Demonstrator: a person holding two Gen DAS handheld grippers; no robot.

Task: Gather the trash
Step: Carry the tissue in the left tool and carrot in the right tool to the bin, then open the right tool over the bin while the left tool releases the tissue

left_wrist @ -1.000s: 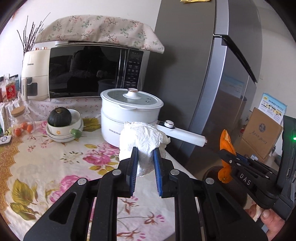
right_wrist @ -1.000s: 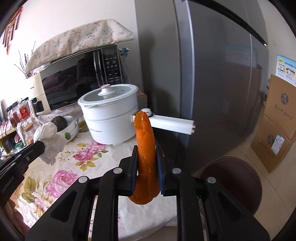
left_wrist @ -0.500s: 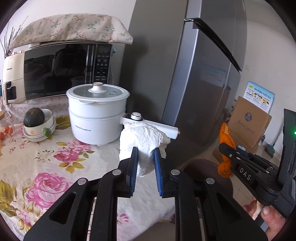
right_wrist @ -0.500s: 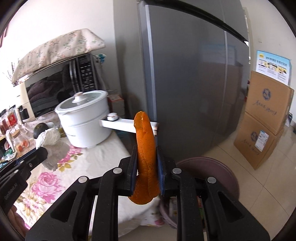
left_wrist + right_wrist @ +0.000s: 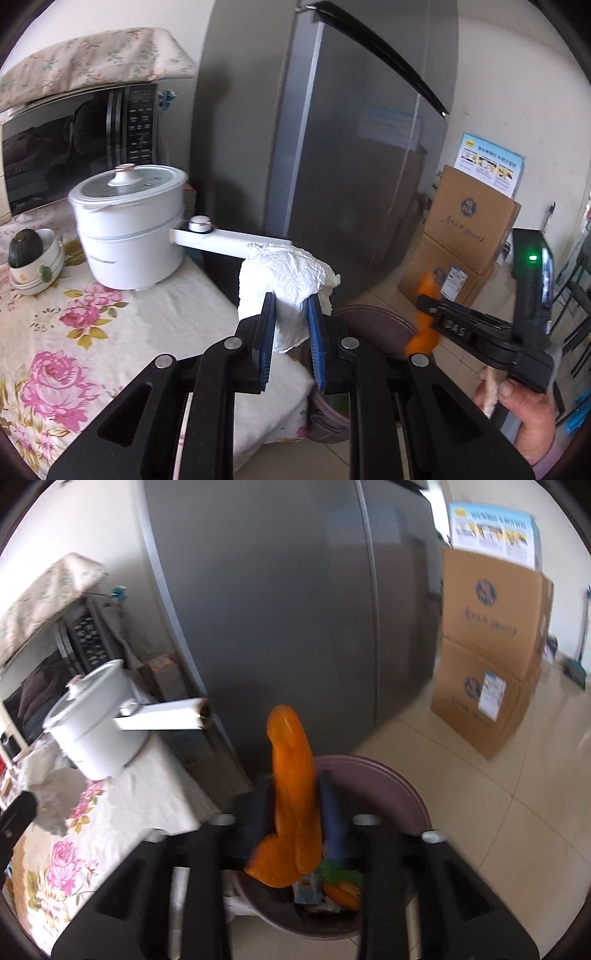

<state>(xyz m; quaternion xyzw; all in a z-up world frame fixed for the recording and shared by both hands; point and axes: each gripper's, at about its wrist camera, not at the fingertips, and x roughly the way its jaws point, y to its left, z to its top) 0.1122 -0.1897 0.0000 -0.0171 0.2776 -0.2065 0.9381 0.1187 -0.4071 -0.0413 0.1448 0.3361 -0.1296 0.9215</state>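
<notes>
left gripper (image 5: 290,325) clamped on tissue (image 5: 286,275), light, squishy, mid-wad grip fine | right gripper (image 5: 293,812) opening, peel (image 5: 291,786) between jaws, floppy, slick | bin (image 5: 388,775) below

1. A crumpled white paper towel wad (image 5: 286,275) is creased and bunched, its lower part pinched between two blue pads, its rounded top bulging above them. It hangs just past the near right edge of the flowered tablecloth, above the floor.
2. A long curled orange peel strip (image 5: 291,801) stands nearly upright, its rounded tip up and its broader folded end down. It sits between two blue pads that are moving apart, directly above the bin.
3. A round dark mauve plastic trash bin (image 5: 399,790) stands on the tiled floor to the right of the table, open-topped. Inside lie orange scraps, something green and a small printed packet.
</notes>
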